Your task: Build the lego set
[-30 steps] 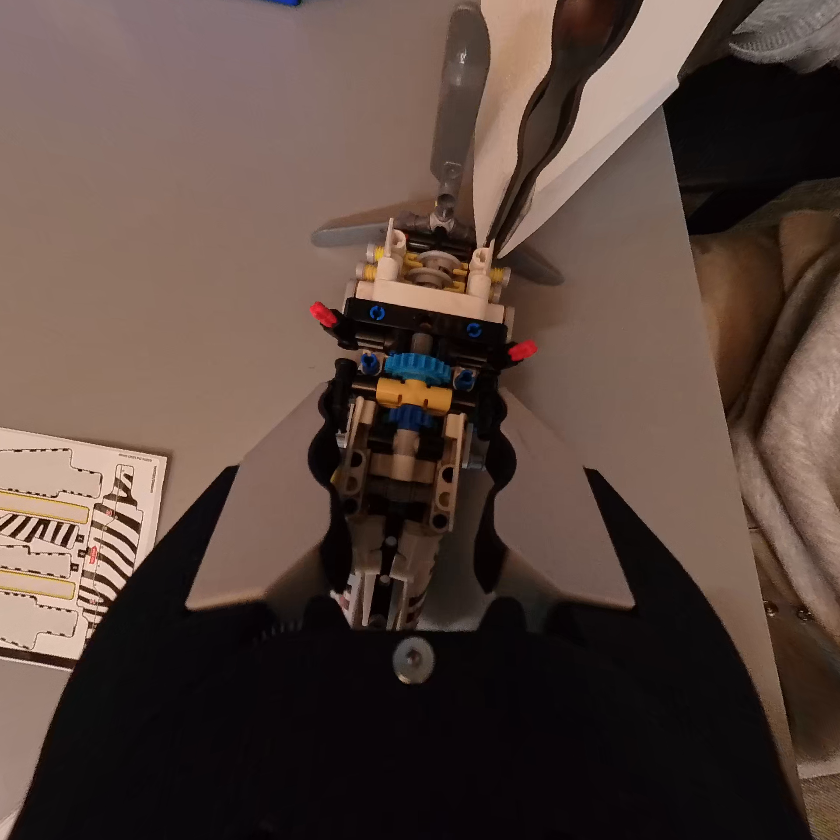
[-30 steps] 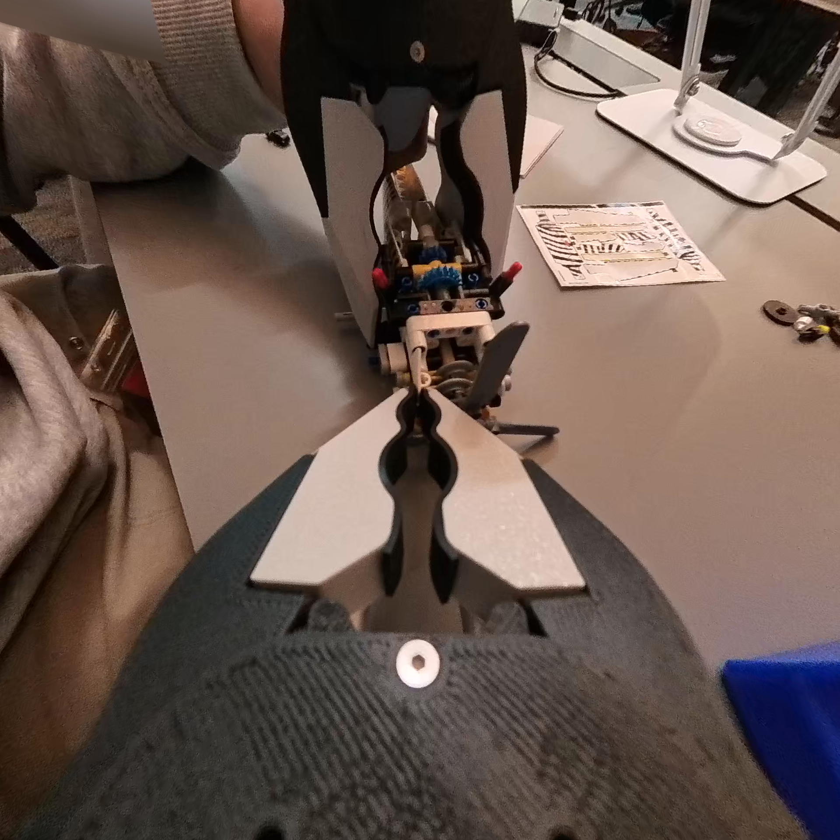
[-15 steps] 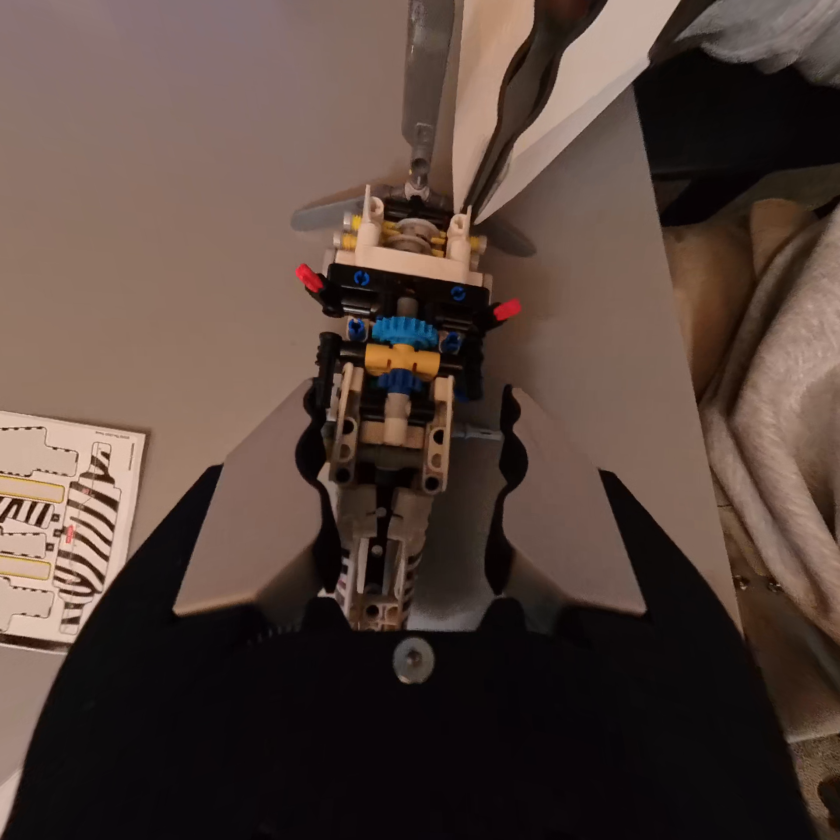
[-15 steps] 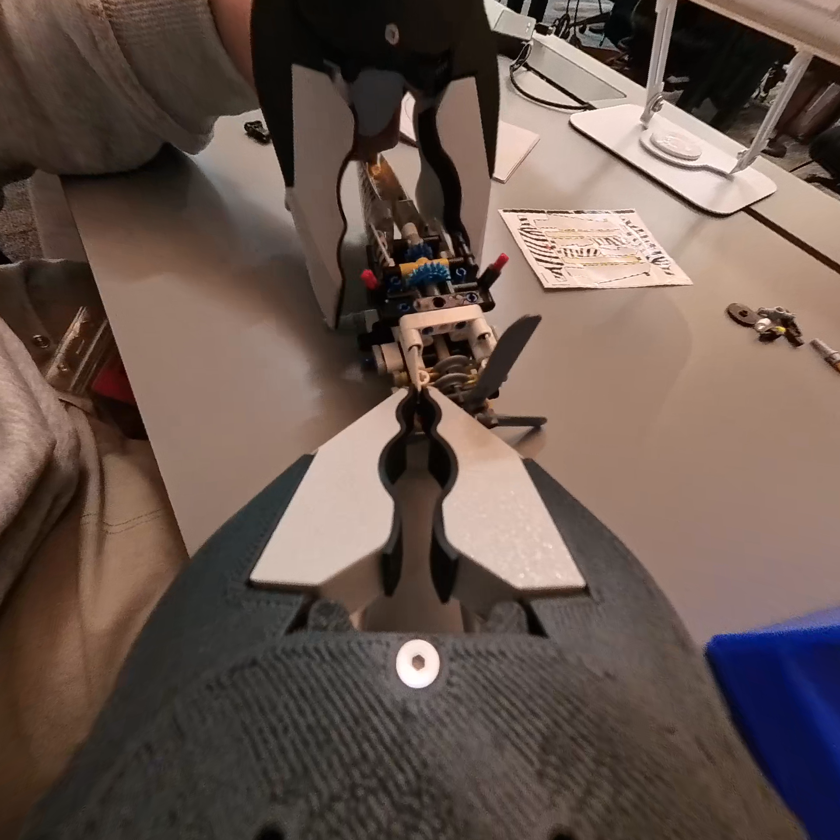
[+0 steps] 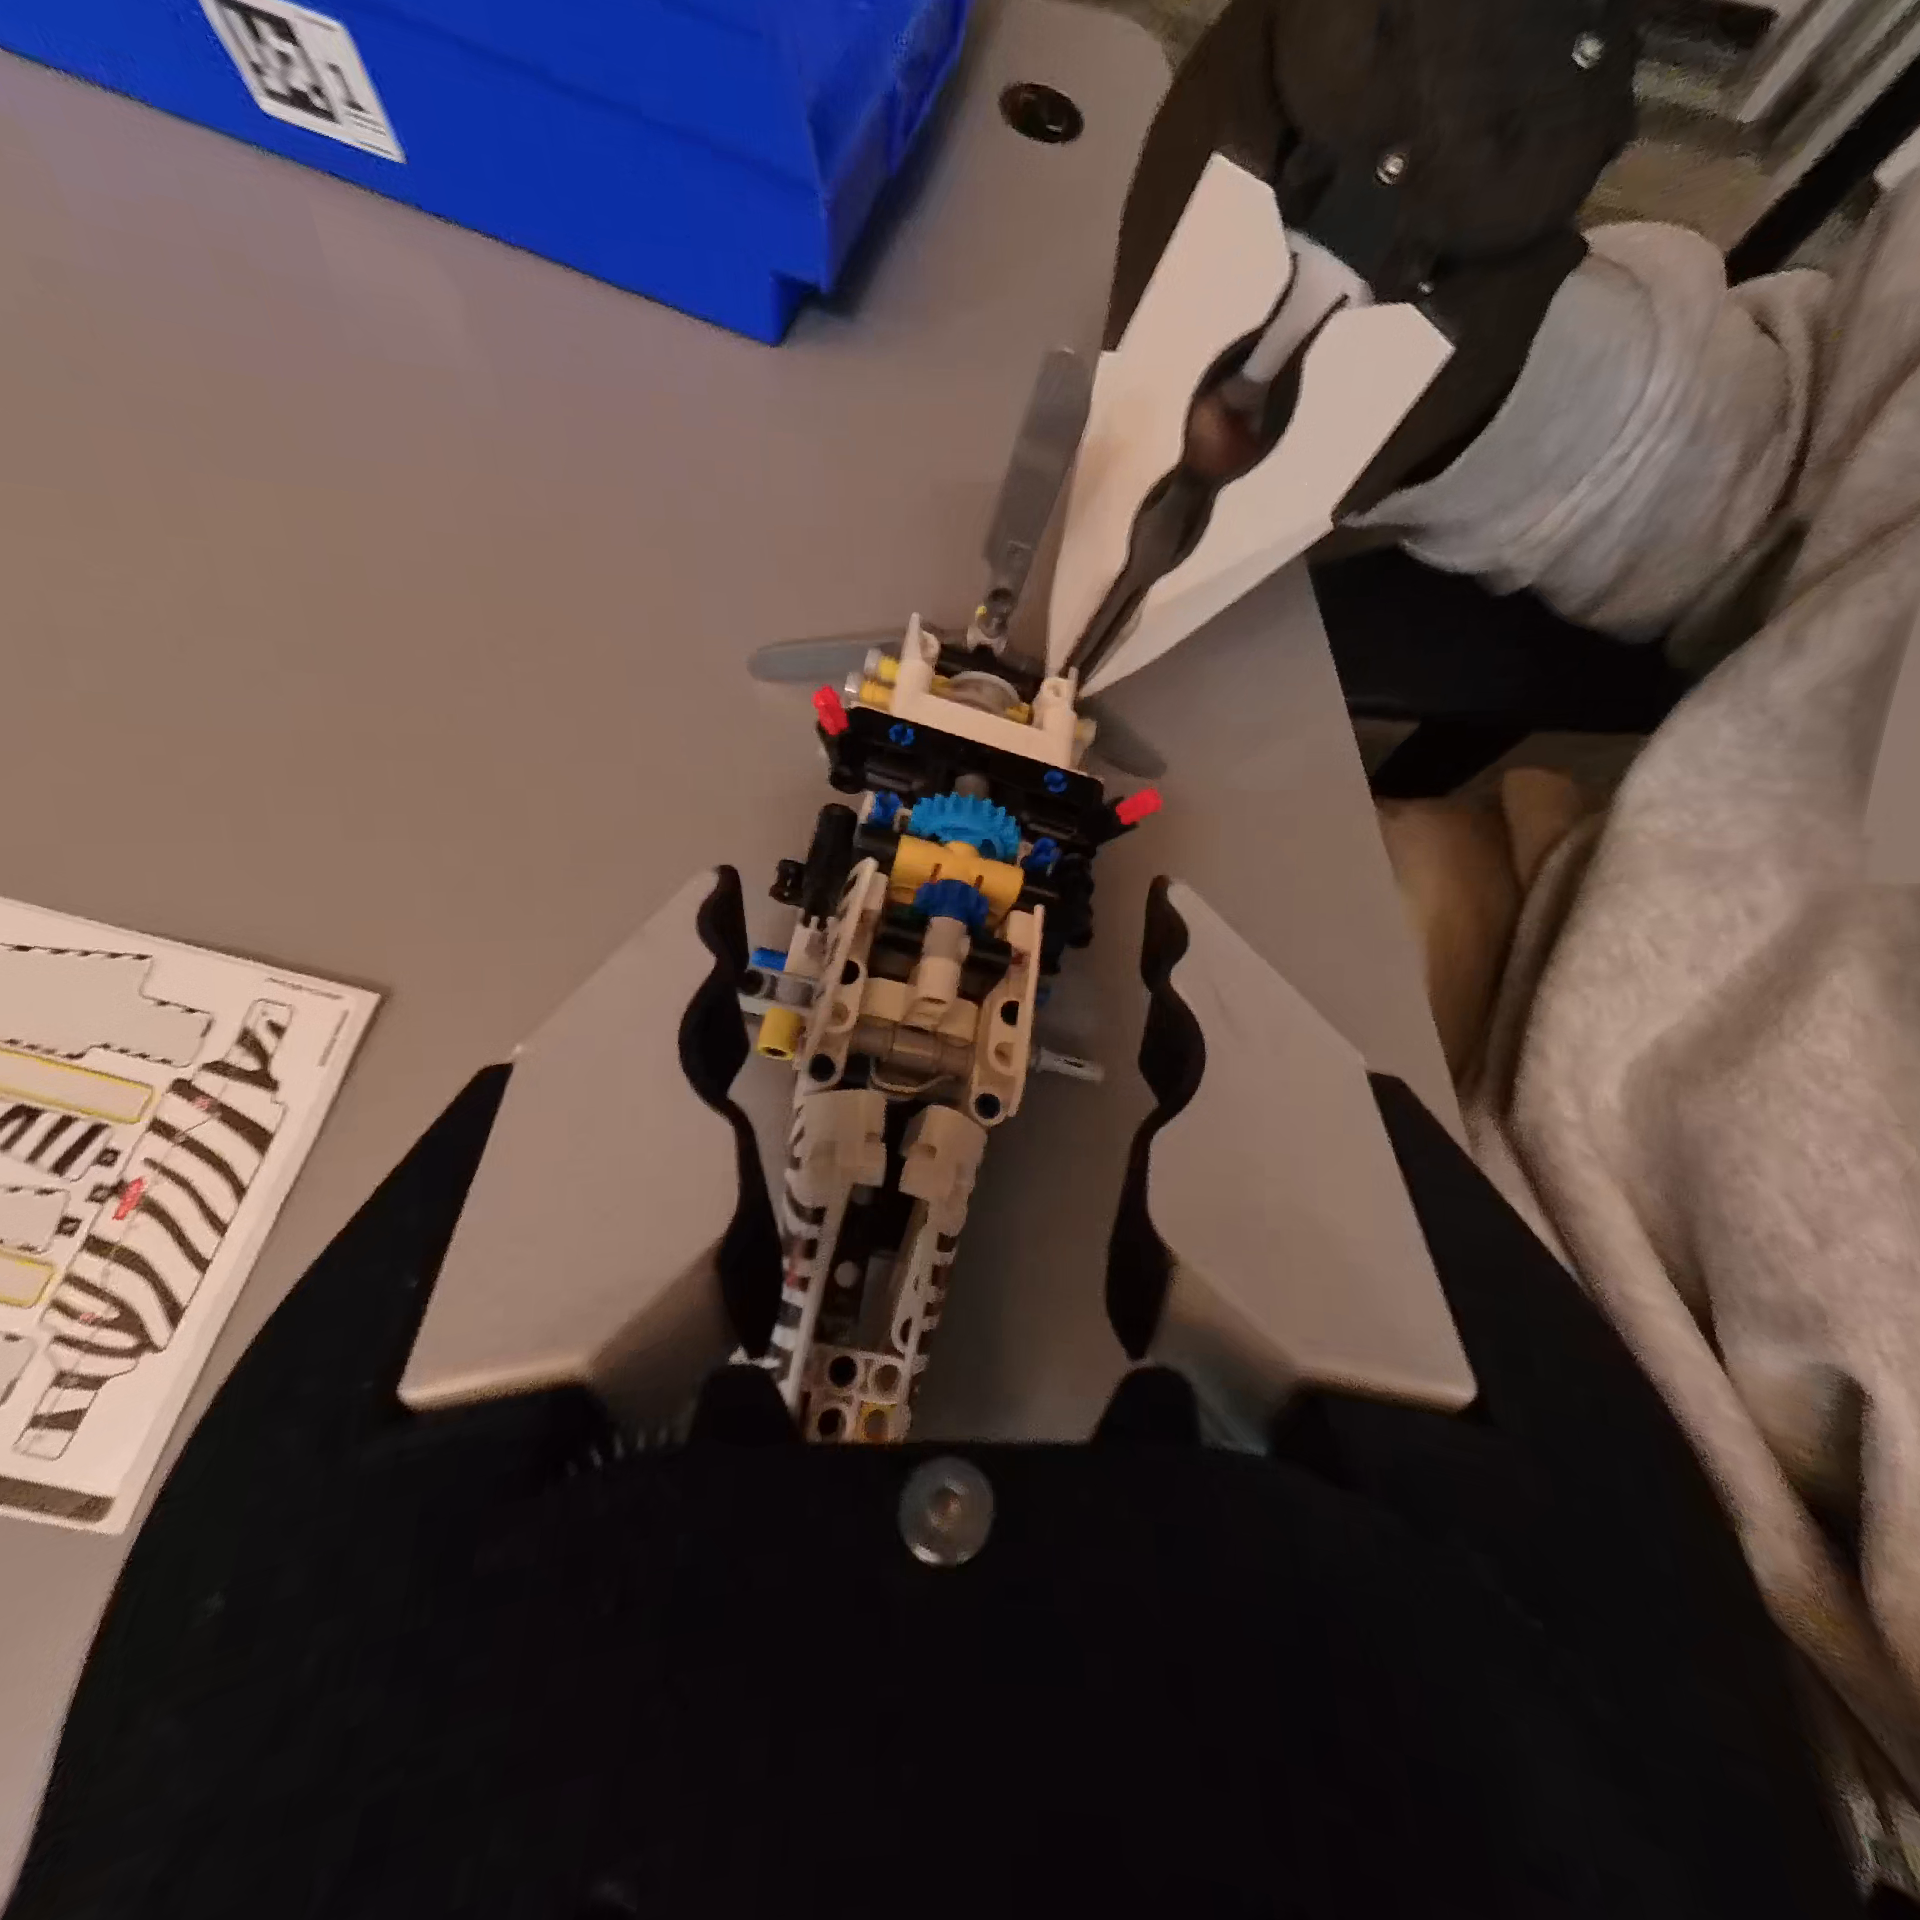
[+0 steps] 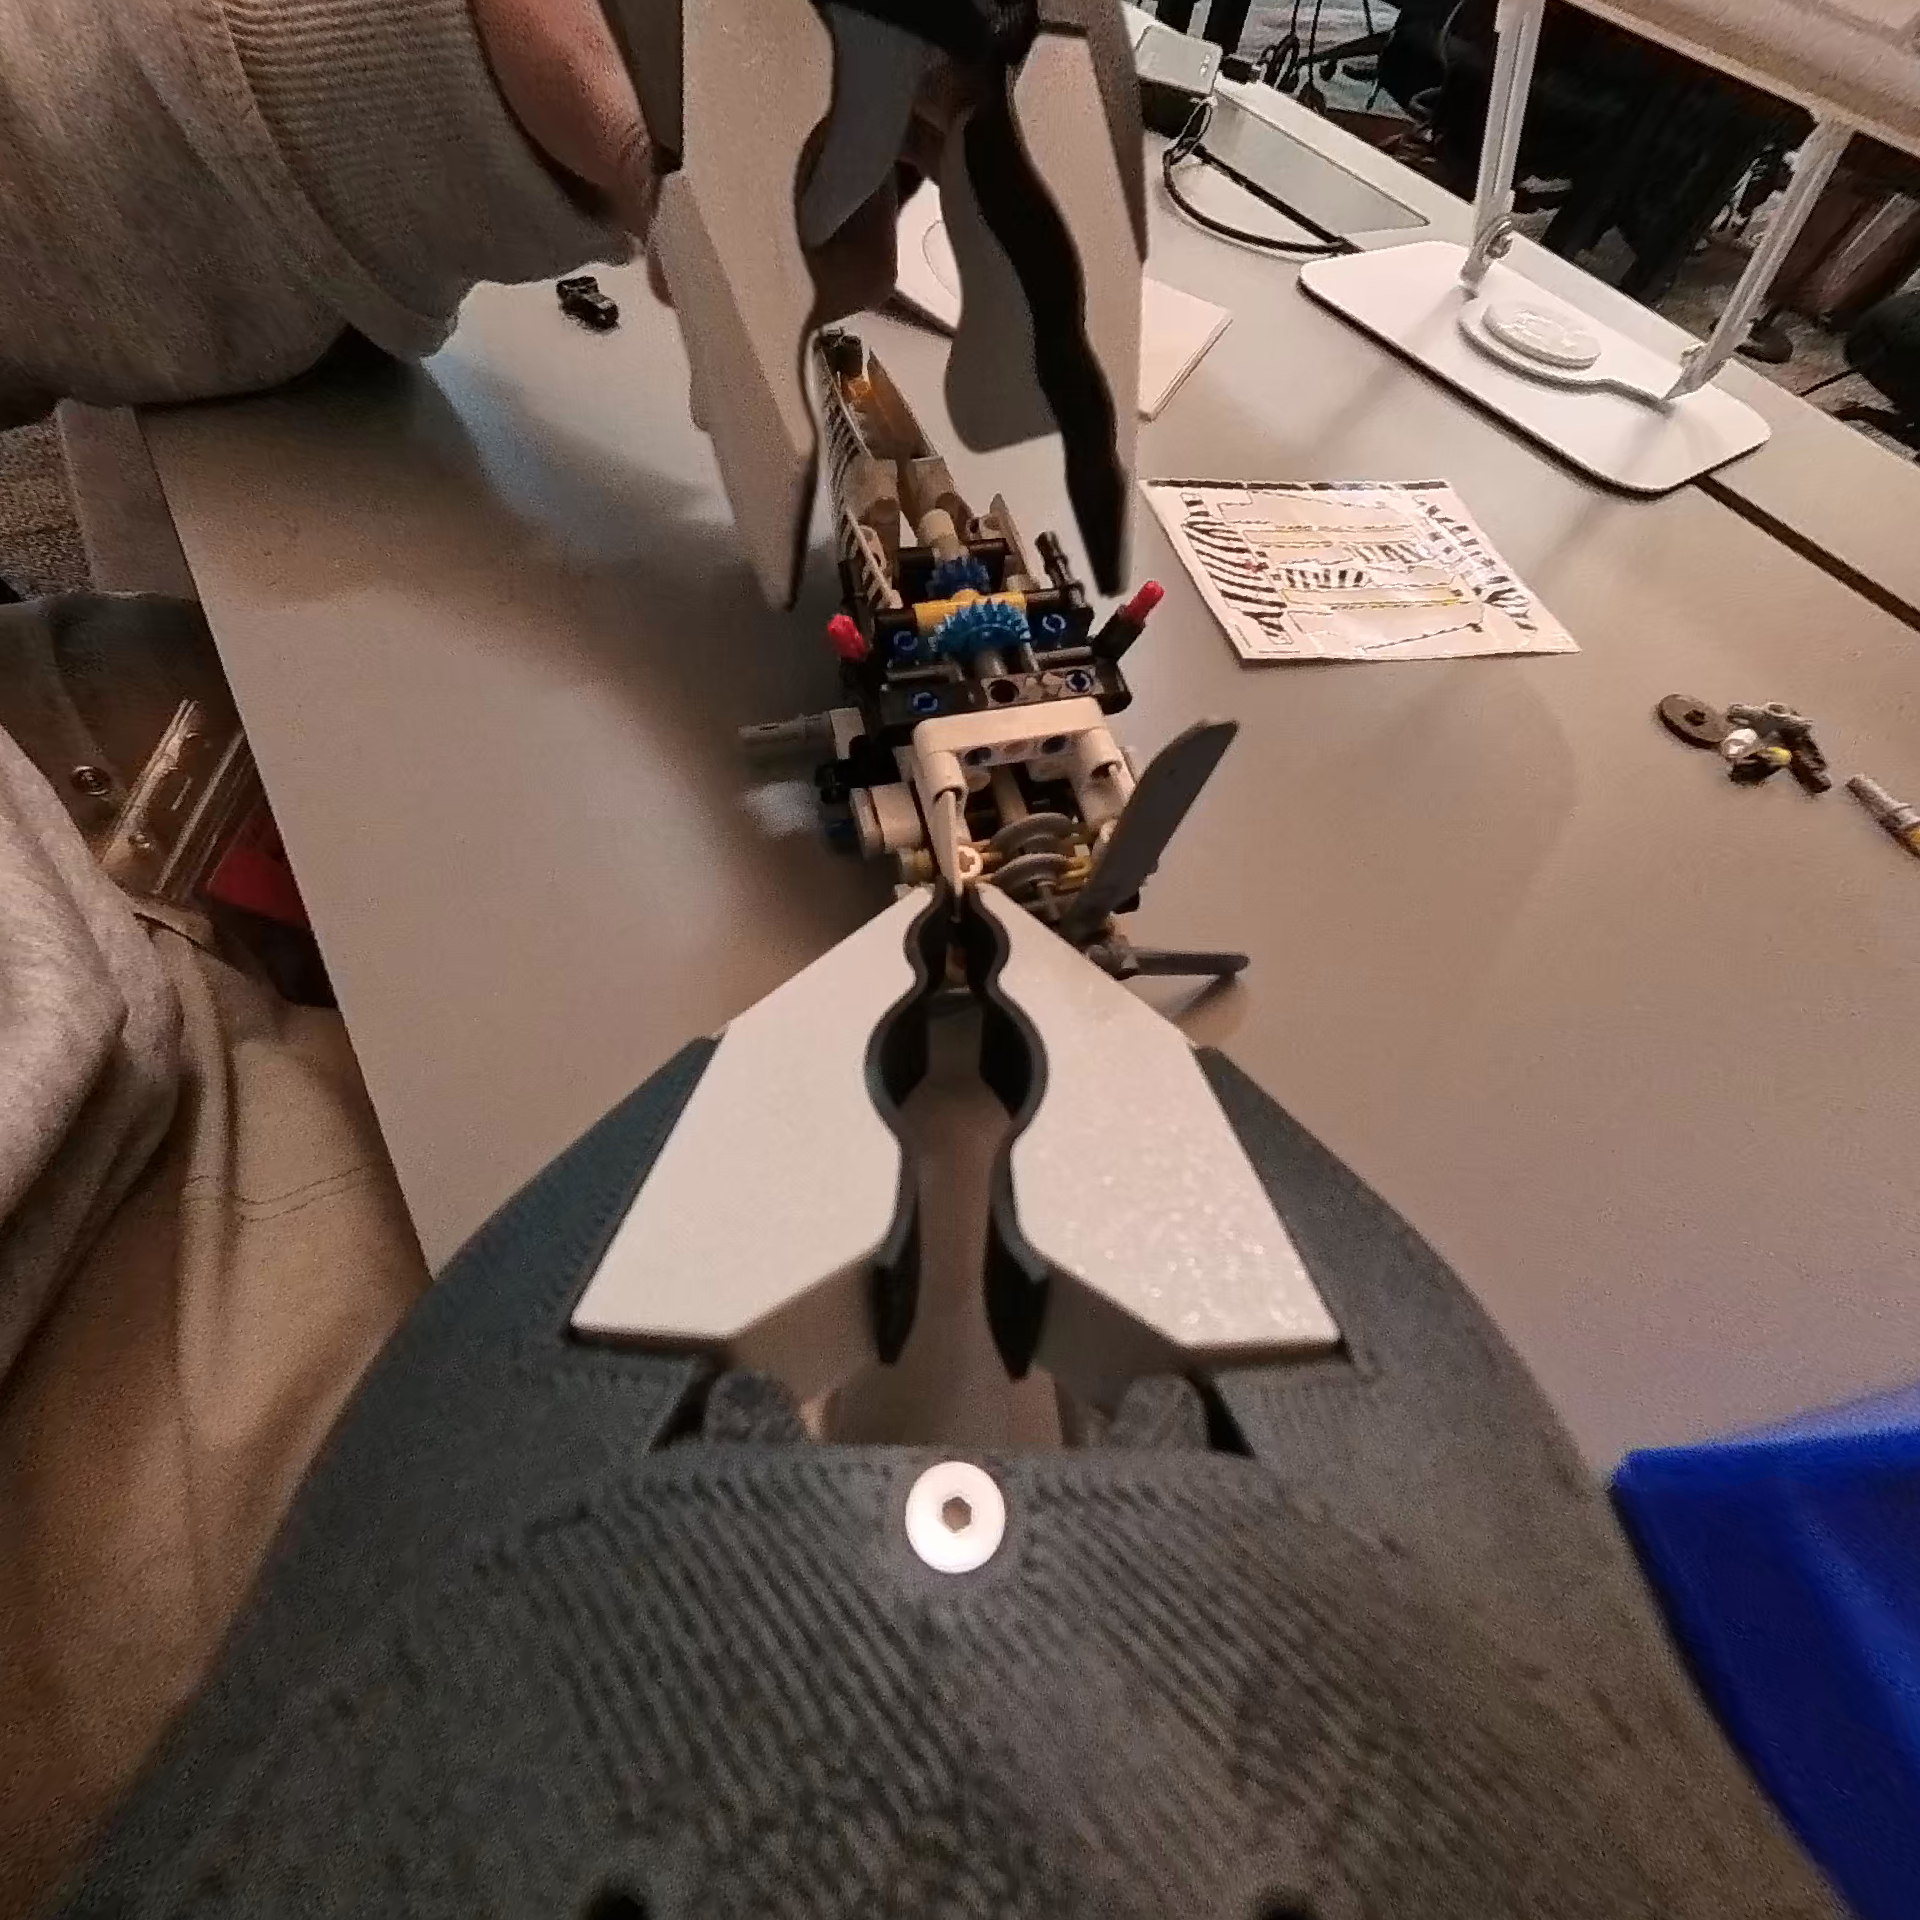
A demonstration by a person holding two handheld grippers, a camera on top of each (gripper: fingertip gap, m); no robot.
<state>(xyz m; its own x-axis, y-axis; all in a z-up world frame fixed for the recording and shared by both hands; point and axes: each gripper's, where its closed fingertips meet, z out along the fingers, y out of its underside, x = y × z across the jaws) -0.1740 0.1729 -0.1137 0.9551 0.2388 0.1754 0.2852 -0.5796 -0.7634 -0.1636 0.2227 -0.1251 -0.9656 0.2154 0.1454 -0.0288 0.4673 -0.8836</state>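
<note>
The lego model [image 5: 935, 997] lies on the grey table [image 5: 468, 571]. It has a zebra-striped tail, blue gears, a black frame with red pins and grey propeller blades [image 5: 1029, 488]. My left gripper [image 5: 943, 894] is open, with its fingers either side of the model and not touching it. In the right wrist view the left gripper [image 6: 951, 587] hangs above the model [image 6: 987, 665]. My right gripper [image 6: 961, 904] is shut on a thin white piece [image 6: 948, 821] at the model's propeller end. It also shows in the left wrist view [image 5: 1081, 675].
A zebra sticker sheet [image 5: 135, 1174] lies left of the model. A blue bin [image 5: 520, 135] stands at the back. Small loose parts [image 6: 1756, 743], a white stand base [image 6: 1527, 343] and a white pad [image 6: 1174, 343] lie farther off. The table edge and a person's clothing [image 5: 1714, 935] are close by. Some 6 centimeters of space lies between my two pairs of fingers.
My left gripper has opened, let go of the model and pulled back and up. The model now rests on the table. My right gripper stays shut on the white piece.
</note>
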